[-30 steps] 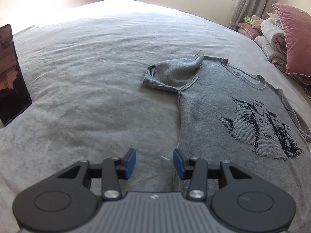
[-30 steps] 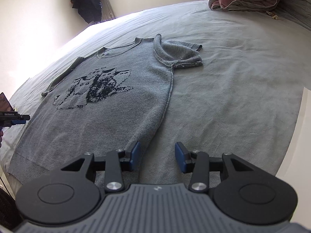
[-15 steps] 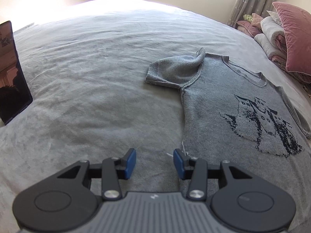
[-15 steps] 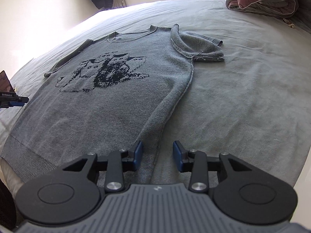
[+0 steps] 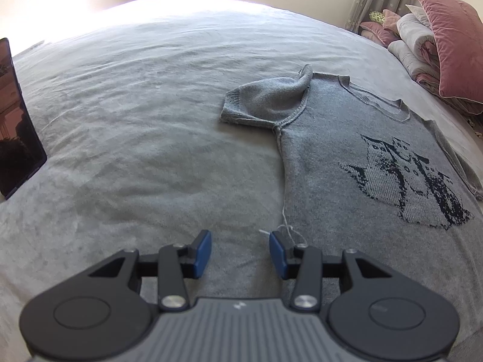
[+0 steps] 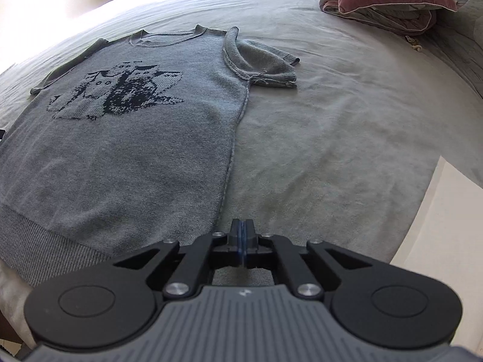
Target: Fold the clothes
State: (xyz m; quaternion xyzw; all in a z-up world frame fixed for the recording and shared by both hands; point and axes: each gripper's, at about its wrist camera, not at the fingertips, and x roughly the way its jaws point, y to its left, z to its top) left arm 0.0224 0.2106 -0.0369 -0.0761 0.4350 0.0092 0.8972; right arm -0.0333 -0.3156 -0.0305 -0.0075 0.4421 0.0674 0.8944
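A grey short-sleeved knitted sweater with a dark pixelated picture on its chest lies flat and face up on a bed covered by a grey velvety bedspread. In the right wrist view its neckline points to twelve o'clock and its ribbed hem lies at eight o'clock. One short sleeve lies bunched just outside the shoulder, at one o'clock.

The right gripper is pressed together at the bottom of its view, right at the sweater's side seam near the hem corner. It looks pinched on that edge, though the fabric between the pads is hidden, so this is a judgement.

The left gripper is spread wide and holds nothing. It hovers low at six o'clock in its view, with its right pad just beside the opposite side seam, where a loose pale thread trails.

The step in hand seems to be taking hold of the lower corners. The next move likely calls for the left gripper to shift onto the knit edge and pinch it.

Pink velvet pillows are stacked at two o'clock in the left wrist view; a dark flat screen stands at nine.
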